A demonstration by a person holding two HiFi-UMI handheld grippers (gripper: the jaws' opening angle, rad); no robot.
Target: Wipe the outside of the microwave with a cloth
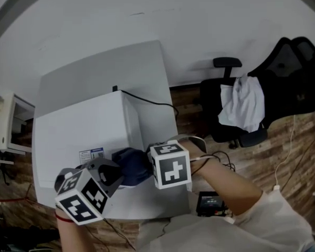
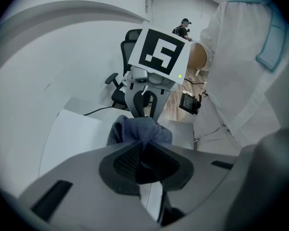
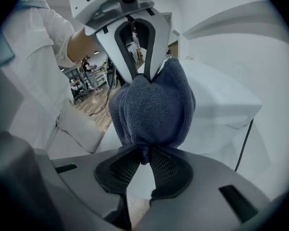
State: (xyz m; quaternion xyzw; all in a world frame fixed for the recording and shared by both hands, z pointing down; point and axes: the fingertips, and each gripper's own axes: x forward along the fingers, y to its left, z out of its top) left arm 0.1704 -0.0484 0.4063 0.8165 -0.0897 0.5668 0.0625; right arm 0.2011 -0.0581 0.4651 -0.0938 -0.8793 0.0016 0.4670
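With our left claw (image 2: 143, 155) and right claw (image 3: 145, 160) both pinched shut on the cloth (image 3: 151, 109) over the microwave's (image 1: 79, 125) near edge, pulling them apart could yank it from one grip.

The cloth (image 3: 151, 109) is dark blue, the microwave (image 1: 79, 127) white, the chair (image 1: 296, 70) black, the floor (image 1: 304, 140) brown wood-grain

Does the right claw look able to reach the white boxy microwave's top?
Probably yes: the right claw, pinching the dark blue towelling cloth with the left claw, hangs close to the microwave; nothing lies between.
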